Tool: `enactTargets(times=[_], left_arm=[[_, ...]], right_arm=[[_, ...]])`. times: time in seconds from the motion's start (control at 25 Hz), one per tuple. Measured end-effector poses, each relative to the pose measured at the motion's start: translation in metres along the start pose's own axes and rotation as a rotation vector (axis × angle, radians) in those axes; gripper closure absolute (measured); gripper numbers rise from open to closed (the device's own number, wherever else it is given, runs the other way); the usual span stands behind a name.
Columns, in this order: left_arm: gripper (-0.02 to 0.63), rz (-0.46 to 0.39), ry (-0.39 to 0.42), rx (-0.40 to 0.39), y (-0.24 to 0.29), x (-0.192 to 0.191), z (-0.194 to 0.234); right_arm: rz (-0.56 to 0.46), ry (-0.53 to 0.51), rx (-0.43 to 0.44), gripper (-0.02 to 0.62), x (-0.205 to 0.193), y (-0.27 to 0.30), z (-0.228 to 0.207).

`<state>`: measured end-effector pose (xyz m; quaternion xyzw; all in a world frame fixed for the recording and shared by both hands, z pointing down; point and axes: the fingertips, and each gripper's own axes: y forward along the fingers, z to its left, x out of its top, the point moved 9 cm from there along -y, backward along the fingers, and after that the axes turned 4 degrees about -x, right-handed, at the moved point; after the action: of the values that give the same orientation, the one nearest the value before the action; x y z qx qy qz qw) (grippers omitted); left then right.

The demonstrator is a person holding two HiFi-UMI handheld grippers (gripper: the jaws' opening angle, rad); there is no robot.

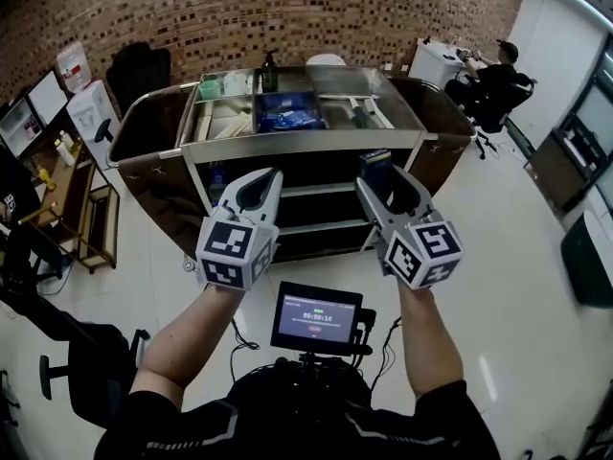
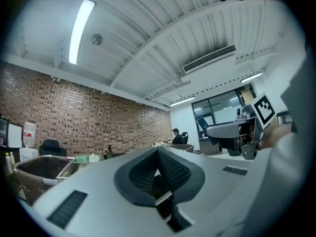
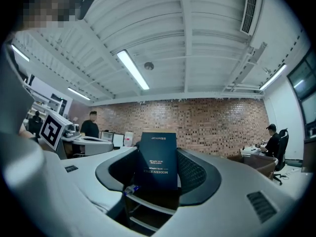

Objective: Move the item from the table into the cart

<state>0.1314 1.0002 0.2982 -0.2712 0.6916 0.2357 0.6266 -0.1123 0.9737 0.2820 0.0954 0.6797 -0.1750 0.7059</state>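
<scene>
A steel service cart [image 1: 305,144] stands just ahead of me in the head view. Its top tray holds blue packets [image 1: 288,115], a green tub [image 1: 210,87] and a dark bottle [image 1: 269,69]. My right gripper [image 1: 380,178] is shut on a dark blue box [image 1: 374,159], held upright in front of the cart's shelves. The right gripper view shows the box [image 3: 158,159] standing between the jaws with gold print on its face. My left gripper [image 1: 265,182] hovers beside it at the same height. Its jaws [image 2: 158,154] are shut with nothing between them.
A person sits at a desk [image 1: 493,77] at the back right, near a white bin [image 1: 436,62]. A low shelf with bottles [image 1: 79,199] stands at the left, and an office chair [image 1: 86,367] at the lower left. A small screen [image 1: 316,318] hangs at my chest.
</scene>
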Motion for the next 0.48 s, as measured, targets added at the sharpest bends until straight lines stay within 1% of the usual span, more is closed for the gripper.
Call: enactTargets(times=[0.12, 0.2, 0.24, 0.4, 0.48], left_arm=[[0.606, 0.009, 0.002, 0.011, 0.08, 0.007, 0.038], [0.606, 0.004, -0.012, 0.028, 0.137, 0.013, 0.052], [0.606, 0.001, -0.023, 0.04, 0.172, 0.019, 0.056], [0.606, 0.006, -0.052, 0.099, 0.343, 0.05, 0.071], [0.606, 0.008, -0.049, 0.125, 0.4, 0.055, 0.079]], right_arm=[[0.007, 0.0, -0.001, 0.37, 0.002, 0.067, -0.054], [-0.001, 0.005, 0.013, 0.368, 0.004, 0.103, -0.1], [-0.005, 0.008, 0.026, 0.368, 0.007, 0.123, -0.13], [-0.007, 0.019, 0.101, 0.368, 0.02, 0.221, -0.283], [-0.007, 0.017, 0.135, 0.368, 0.018, 0.258, -0.333]])
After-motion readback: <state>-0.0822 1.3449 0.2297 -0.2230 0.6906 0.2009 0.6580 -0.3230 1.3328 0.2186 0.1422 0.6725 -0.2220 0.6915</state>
